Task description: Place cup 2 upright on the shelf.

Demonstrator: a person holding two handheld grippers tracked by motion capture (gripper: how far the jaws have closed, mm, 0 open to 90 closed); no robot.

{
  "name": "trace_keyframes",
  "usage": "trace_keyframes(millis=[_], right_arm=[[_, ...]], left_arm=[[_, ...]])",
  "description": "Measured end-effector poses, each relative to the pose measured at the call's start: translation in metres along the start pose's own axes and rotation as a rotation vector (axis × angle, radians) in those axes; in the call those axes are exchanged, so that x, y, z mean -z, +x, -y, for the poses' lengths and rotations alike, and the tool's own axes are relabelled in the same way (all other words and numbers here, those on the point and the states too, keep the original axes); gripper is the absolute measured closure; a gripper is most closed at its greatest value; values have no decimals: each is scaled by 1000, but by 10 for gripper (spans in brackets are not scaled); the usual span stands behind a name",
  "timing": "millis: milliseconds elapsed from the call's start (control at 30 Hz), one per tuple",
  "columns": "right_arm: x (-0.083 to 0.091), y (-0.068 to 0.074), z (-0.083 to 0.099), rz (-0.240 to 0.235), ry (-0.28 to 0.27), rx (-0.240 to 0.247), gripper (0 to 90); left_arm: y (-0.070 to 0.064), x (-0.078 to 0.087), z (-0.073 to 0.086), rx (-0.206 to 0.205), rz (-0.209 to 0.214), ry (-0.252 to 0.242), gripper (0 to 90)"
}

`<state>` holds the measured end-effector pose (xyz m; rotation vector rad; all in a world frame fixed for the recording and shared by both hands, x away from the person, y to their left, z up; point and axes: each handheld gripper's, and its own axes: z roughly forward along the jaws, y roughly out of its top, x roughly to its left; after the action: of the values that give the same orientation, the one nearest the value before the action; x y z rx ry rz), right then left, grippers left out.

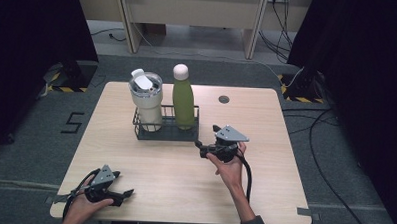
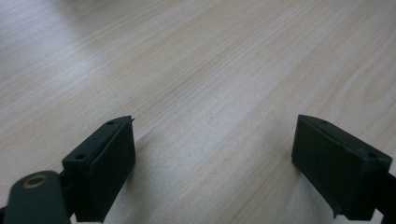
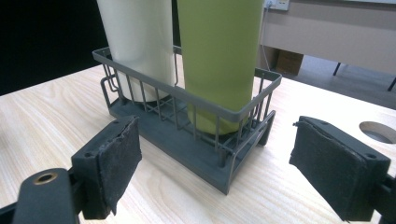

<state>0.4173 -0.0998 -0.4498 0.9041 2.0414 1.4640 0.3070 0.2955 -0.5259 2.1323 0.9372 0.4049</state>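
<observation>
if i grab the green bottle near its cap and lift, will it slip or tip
The green bottle looks smooth and glossy, so it may slip between padded jaws. It is tall and narrow, standing upright in the wire rack beside the white tumbler; the rack probably steadies it until lifted clear.

Bkgd stuff we see, off the table
We see a painted "5" on grey floor, hazard-tape strips L & R, black cables, wall outlet.

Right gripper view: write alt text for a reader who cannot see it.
A grey wire rack on a light wooden table holds a green bottle and a cream tumbler side by side. The right gripper faces the rack, its black jaws wide apart and empty.
</observation>
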Motion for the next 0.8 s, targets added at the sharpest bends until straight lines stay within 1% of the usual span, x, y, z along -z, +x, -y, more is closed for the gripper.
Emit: trace_keyframes(millis=[167, 500, 600, 800], right_arm=[[2, 1, 2, -4, 4, 0, 157], [14, 4, 6, -19, 10, -2, 156], [17, 4, 9, -9, 23, 9, 156], [25, 2, 16, -10, 34, 4, 158]], left_arm=[[0, 0, 0, 0, 1, 0, 128], [0, 0, 0, 1, 2, 0, 129], [0, 0, 0, 2, 2, 0, 128], [0, 0, 0, 1, 2, -2, 129]])
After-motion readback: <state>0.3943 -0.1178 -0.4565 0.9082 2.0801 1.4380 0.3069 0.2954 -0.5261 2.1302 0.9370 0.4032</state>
